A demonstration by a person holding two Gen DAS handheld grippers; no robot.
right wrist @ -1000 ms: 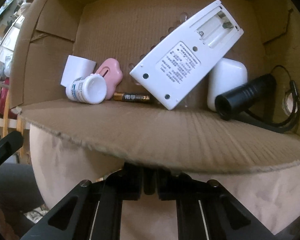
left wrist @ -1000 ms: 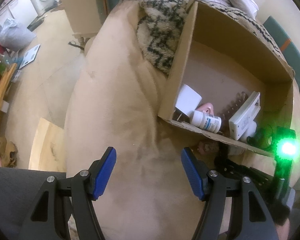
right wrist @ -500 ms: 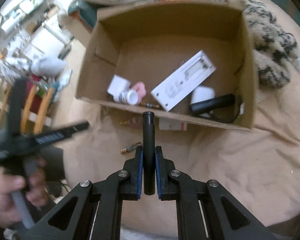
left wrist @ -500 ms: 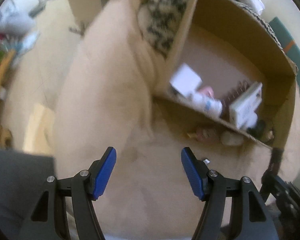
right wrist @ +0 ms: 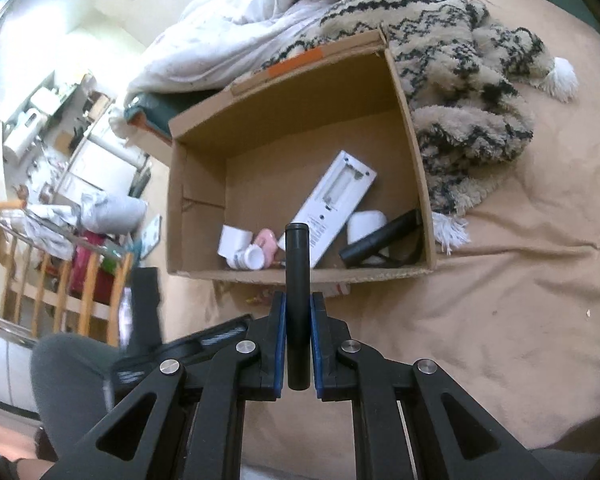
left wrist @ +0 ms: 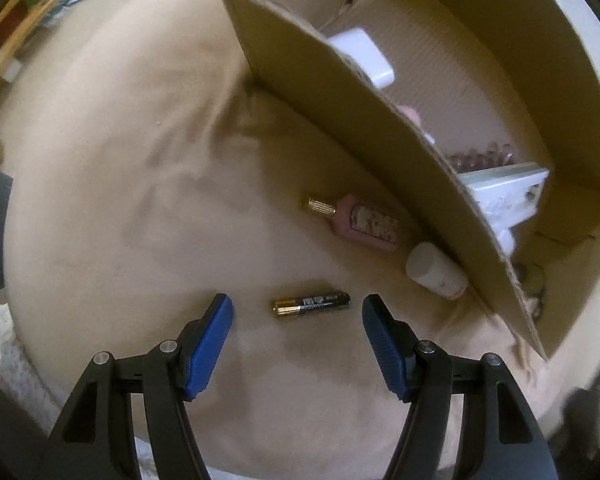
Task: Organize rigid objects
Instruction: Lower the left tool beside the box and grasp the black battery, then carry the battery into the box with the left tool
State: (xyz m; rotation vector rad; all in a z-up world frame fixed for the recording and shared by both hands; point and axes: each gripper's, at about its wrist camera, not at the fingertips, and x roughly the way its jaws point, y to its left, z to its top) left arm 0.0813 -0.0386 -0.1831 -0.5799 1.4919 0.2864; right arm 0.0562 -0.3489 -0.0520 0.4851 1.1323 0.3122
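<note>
My left gripper [left wrist: 298,310] is open and low over the tan bedsheet, its blue pads on either side of a black and gold battery [left wrist: 311,304] lying crosswise between them. A pink perfume bottle [left wrist: 360,222] and a small white cylinder [left wrist: 436,271] lie against the cardboard box [left wrist: 340,92]. My right gripper [right wrist: 298,312] is shut on a black cylinder [right wrist: 297,280] and holds it above the bed, in front of the box [right wrist: 300,276]. Inside the box lie a white remote [right wrist: 334,208], a white pill bottle [right wrist: 246,258], a pink item [right wrist: 268,238] and a black flashlight [right wrist: 380,238].
A patterned fuzzy blanket [right wrist: 468,92] and a white duvet [right wrist: 260,24] lie behind and right of the box. A wooden railing [right wrist: 60,288] and room clutter stand off the bed's left edge. The left gripper's body [right wrist: 148,344] shows beside the right one.
My left gripper dropped down toward the sheet until the battery lay between its open pads. My right gripper pulled up and back from the box with the black cylinder in it.
</note>
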